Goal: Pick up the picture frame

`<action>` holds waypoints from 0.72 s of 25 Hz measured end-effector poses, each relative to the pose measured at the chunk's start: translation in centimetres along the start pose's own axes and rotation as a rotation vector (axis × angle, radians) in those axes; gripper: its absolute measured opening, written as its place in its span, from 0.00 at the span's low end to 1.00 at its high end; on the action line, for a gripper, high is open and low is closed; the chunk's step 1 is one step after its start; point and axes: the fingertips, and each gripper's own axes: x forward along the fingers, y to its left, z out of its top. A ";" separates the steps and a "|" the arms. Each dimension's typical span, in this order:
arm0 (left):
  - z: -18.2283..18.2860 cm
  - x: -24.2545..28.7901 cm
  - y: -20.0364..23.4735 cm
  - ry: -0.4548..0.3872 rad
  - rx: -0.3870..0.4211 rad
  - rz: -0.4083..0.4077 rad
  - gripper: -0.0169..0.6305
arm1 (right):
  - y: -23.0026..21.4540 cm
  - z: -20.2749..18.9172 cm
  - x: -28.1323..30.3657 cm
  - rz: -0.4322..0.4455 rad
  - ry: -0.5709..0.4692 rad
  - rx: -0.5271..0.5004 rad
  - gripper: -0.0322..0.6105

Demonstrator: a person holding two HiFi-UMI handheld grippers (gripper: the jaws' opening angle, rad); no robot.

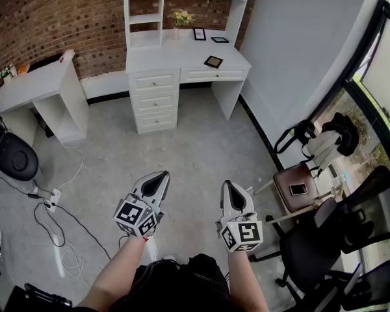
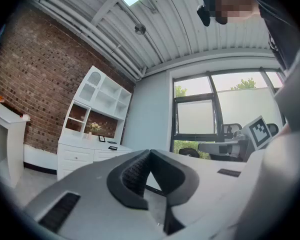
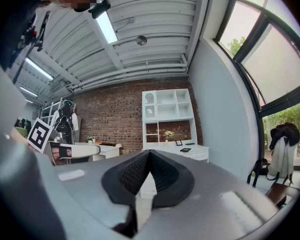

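The left gripper point(image 1: 161, 176) is held level above the grey floor point(image 1: 195, 142), its jaws pressed together with nothing between them. The right gripper point(image 1: 227, 185) beside it is likewise closed and empty. To the right stands a brown stool point(image 1: 283, 182) carrying a phone point(image 1: 298, 189). Well beyond, against the brick wall point(image 1: 52, 18), is the white bench point(image 1: 169, 60). A picture frame point(image 1: 213, 62) lies flat near its right front edge. Behind it sit an upright frame point(image 1: 199, 34) and a flat frame point(image 1: 220, 39), near some flowers point(image 1: 180, 18)
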 end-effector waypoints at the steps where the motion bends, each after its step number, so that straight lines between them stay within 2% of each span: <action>1: 0.0 0.1 0.4 0.000 -0.005 0.003 0.02 | 0.1 0.0 0.4 0.000 0.002 0.000 0.05; 5: -0.3 0.7 1.4 0.000 -0.019 0.007 0.02 | 0.0 -0.6 1.3 0.006 0.016 -0.010 0.05; 11: -1.2 3.2 2.6 0.015 -0.021 0.001 0.02 | -3.3 -2.2 3.2 -0.036 0.028 0.029 0.05; 14: -1.4 5.0 4.7 0.026 -0.021 0.012 0.02 | -5.1 -2.9 5.6 -0.053 0.027 0.068 0.05; 18: -0.8 8.9 7.5 0.027 -0.024 0.023 0.02 | -7.0 -2.5 9.9 -0.033 0.015 0.061 0.05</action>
